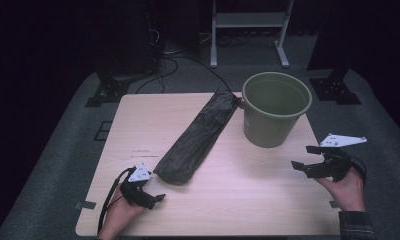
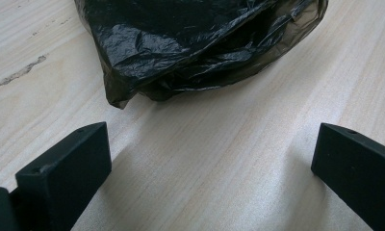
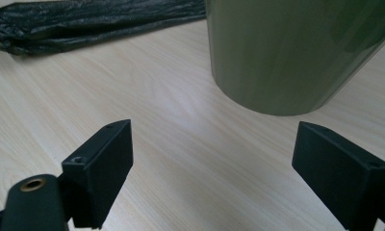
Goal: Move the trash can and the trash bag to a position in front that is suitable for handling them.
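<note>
Grippers sit at the near edge of the wooden table (image 1: 228, 200), 1 in each hand. At near left, the left gripper (image 1: 155, 199) rests low on the tabletop with its 2 jaws spread wide and nothing between them; the crumpled near end of the black plastic bag (image 1: 198, 137) lies just beyond them, apart from both. That bag stretches diagonally from near left toward the far right, its far end just beside the green bucket (image 1: 276, 107). At near right, the right gripper (image 1: 304, 156) is held above the table, jaws released and wide with nothing between them, pointing left, with the upright bucket near it on the far side.
</note>
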`<state>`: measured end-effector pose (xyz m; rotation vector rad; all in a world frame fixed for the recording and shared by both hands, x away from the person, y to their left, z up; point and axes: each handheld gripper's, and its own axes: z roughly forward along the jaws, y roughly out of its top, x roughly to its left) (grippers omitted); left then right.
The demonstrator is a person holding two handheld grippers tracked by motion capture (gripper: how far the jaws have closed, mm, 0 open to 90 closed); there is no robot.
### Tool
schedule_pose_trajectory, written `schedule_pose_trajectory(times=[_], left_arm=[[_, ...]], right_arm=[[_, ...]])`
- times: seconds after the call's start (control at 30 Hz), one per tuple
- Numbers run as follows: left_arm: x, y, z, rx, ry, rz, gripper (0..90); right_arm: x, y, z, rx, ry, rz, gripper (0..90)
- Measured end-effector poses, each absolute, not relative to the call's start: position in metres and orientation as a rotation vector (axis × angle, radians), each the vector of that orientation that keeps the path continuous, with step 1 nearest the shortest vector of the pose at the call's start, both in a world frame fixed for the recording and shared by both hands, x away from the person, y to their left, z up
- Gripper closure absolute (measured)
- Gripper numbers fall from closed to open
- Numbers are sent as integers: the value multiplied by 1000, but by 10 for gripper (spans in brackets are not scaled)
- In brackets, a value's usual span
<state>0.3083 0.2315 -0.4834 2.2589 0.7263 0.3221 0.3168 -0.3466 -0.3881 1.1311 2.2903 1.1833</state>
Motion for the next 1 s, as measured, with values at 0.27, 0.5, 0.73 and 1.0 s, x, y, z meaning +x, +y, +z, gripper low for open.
schedule_pose_trajectory(times=[0.27,0.5,0.73,1.0], left_arm=[[308,231,-483,2260,727,321,0],[308,231,-483,2260,727,322,0],[308,231,-484,2256,728,322,0],[308,231,-483,2259,727,322,0]], right_arm=[[324,-345,-370,1134,2277,1174,129],[333,-344,-352,1136,2271,1175,130],[339,-344,-335,1154,2257,1182,130],[348,-347,-318,1178,2234,1191,130]])
